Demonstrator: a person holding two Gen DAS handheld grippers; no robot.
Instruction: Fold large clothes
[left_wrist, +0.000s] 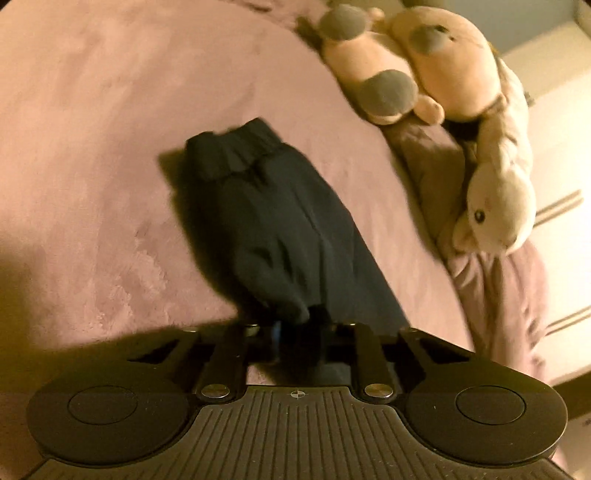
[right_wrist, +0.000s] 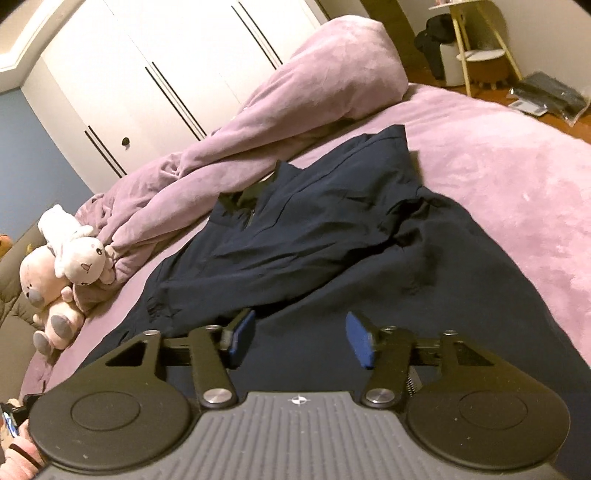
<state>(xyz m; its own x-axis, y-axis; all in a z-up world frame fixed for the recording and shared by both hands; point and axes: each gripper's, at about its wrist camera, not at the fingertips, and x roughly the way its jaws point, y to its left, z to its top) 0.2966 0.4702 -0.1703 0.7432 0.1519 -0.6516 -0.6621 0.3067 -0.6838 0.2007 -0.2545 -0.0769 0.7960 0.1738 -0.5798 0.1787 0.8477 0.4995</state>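
A dark navy garment (right_wrist: 332, 240) lies spread and creased on the pink bed cover (right_wrist: 517, 192). In the left wrist view the same garment (left_wrist: 280, 229) hangs as a long strip with an elastic cuff at its far end. My left gripper (left_wrist: 295, 328) is shut on the near end of the garment and holds it above the bed (left_wrist: 110, 147). My right gripper (right_wrist: 301, 341) is open just above the garment's near part, its blue pads (right_wrist: 360, 343) apart with cloth between and under them.
Plush toys (left_wrist: 424, 74) lie at the bed's edge, also in the right wrist view (right_wrist: 66, 258). A bunched pink duvet (right_wrist: 280, 110) lies behind the garment. White wardrobe doors (right_wrist: 166, 55) stand beyond. A stool and shelf (right_wrist: 476, 55) stand on the floor.
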